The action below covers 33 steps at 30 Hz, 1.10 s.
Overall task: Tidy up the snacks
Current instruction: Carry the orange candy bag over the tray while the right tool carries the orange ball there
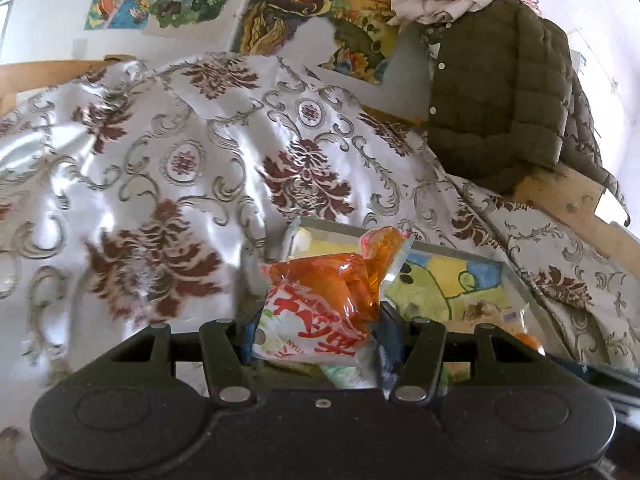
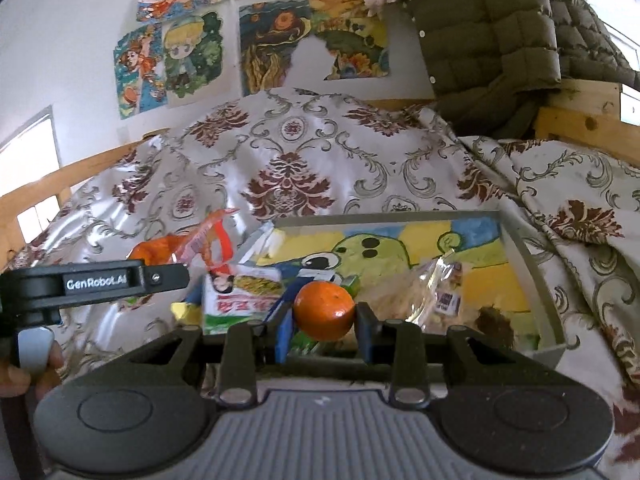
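Note:
My left gripper (image 1: 320,332) is shut on an orange and white snack packet (image 1: 324,304) and holds it above the near left corner of a grey tray (image 1: 460,252) with a cartoon picture on its floor. My right gripper (image 2: 324,320) is shut on a small orange (image 2: 324,310) and holds it over the front of the same tray (image 2: 532,264). In the right wrist view the left gripper's body (image 2: 92,284) shows at the left with its packet (image 2: 200,244). A green and white snack packet (image 2: 240,300) and a clear bag of snacks (image 2: 436,296) lie in the tray.
The tray rests on a bed covered by a shiny white cloth (image 1: 180,152) with dark red flowers. An olive quilted jacket (image 1: 500,92) hangs over the wooden bed frame (image 2: 588,120) at the right. Posters (image 2: 180,60) cover the wall behind.

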Each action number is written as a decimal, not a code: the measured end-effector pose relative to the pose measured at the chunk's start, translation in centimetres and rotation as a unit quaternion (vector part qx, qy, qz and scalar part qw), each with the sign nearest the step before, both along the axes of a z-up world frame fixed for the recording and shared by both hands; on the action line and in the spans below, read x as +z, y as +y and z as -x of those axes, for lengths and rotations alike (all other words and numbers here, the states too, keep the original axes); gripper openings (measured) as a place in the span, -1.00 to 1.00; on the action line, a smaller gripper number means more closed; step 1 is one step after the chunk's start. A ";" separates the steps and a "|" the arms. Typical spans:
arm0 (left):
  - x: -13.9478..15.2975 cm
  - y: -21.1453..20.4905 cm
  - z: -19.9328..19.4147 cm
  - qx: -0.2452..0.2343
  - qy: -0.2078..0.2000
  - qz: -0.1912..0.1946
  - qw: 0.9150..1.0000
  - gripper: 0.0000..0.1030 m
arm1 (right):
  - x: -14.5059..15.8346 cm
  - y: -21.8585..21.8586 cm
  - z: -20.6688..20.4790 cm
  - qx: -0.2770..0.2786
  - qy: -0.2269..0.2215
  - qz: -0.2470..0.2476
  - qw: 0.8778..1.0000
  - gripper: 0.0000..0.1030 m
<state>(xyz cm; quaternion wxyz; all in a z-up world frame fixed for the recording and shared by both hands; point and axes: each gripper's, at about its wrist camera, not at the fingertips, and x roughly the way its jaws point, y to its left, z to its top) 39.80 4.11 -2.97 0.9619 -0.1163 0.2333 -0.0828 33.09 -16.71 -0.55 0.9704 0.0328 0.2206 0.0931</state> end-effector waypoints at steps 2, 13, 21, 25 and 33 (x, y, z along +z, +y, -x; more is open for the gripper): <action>0.1 -0.4 -0.9 -0.007 -0.004 0.004 1.000 0.14 | -0.3 0.2 -0.9 0.001 0.004 0.001 1.000 -0.28; -1.6 -0.4 -4.8 -0.031 0.050 0.021 0.998 0.14 | -1.9 2.9 -4.3 0.011 0.023 0.024 0.999 -0.28; -2.1 -0.2 -6.0 -0.041 0.074 0.025 0.996 0.15 | -2.8 4.6 -5.5 0.018 0.029 0.062 0.997 -0.28; -2.3 -0.6 -6.0 -0.042 0.078 0.011 0.996 0.16 | -2.9 4.8 -5.6 0.020 0.031 0.070 0.997 -0.28; -2.6 0.0 -6.3 -0.043 0.098 0.032 0.994 0.23 | -2.5 4.5 -5.4 0.019 0.028 0.072 0.997 -0.20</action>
